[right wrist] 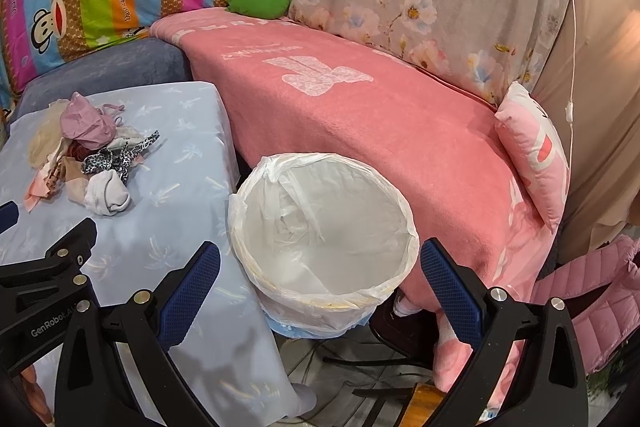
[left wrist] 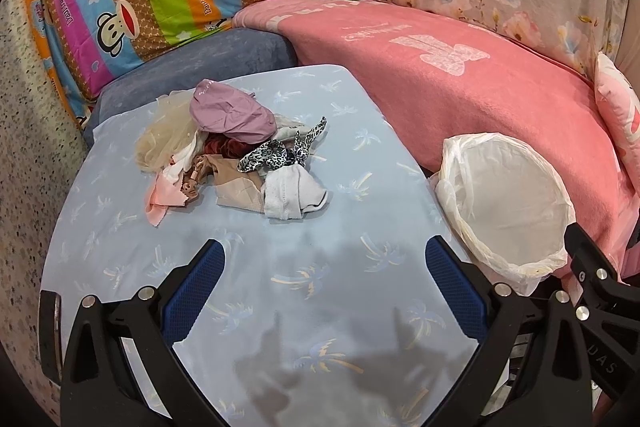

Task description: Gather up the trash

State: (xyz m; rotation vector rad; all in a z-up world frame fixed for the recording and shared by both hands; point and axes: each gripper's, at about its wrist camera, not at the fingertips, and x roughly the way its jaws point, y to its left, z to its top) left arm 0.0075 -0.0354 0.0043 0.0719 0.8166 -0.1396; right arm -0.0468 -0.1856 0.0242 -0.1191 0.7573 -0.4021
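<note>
Right wrist view: bin [right wrist: 324, 239] base hidden by liner [right wrist: 280, 167]

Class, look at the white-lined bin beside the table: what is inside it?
Only the crumpled white liner shows inside the bin; no trash is visible. Whatever lies under the liner's folds at the bottom is hidden.

The left wrist camera looked forward and down over the blue-clothed tabletop [left wrist: 304, 235], with the heap of cloth scraps [left wrist: 236, 151] near its centre and the lined bin [left wrist: 504, 203] at its right edge. The right wrist camera sat further right, facing the same way, close above the bin [right wrist: 320, 227]. Both views shared the tabletop [right wrist: 176, 155], the heap [right wrist: 88, 155], the bin and the pink blanket [left wrist: 460, 87] behind.
</note>
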